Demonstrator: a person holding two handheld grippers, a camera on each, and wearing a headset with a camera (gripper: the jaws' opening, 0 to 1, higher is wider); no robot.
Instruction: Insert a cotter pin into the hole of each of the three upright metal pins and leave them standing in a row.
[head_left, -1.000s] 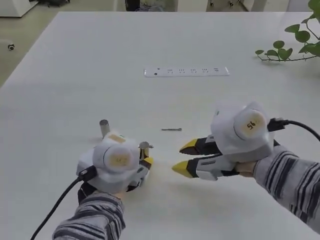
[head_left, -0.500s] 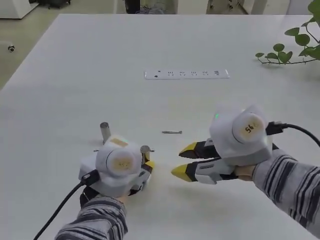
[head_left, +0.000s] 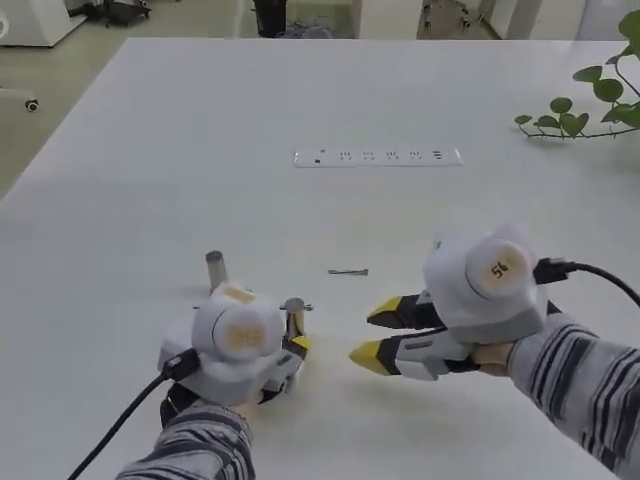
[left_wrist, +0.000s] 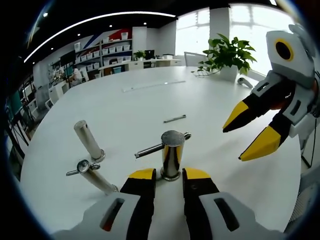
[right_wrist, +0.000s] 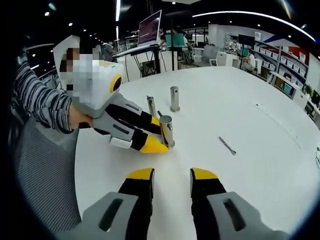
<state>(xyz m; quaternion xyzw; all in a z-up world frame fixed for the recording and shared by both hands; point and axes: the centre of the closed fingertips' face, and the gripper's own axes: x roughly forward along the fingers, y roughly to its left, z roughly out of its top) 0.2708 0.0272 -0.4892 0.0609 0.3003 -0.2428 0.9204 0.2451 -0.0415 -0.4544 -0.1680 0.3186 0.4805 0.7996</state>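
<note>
My left gripper (head_left: 292, 342) (left_wrist: 170, 174) is shut on the base of an upright metal pin (head_left: 294, 318) (left_wrist: 171, 152) (right_wrist: 166, 131), which has a cotter pin through its head. Left of it, a second pin (left_wrist: 94, 174) (right_wrist: 151, 106) also carries a cotter pin. A bare third pin (head_left: 216, 268) (left_wrist: 89, 140) (right_wrist: 174, 98) stands behind. My right gripper (head_left: 377, 335) (right_wrist: 170, 175) (left_wrist: 250, 131) hovers open and holds nothing, a short way right of the held pin. A loose cotter pin (head_left: 348, 272) (left_wrist: 174, 119) (right_wrist: 227, 146) lies on the white table (head_left: 400, 220).
A white power strip (head_left: 378, 157) lies across the middle of the table further back. Plant leaves (head_left: 590, 100) reach in at the far right edge. Cables trail from both grippers toward the near edge.
The headset view has tipped, so the whole scene sits slightly lower. Both grippers and the pins keep their places relative to each other.
</note>
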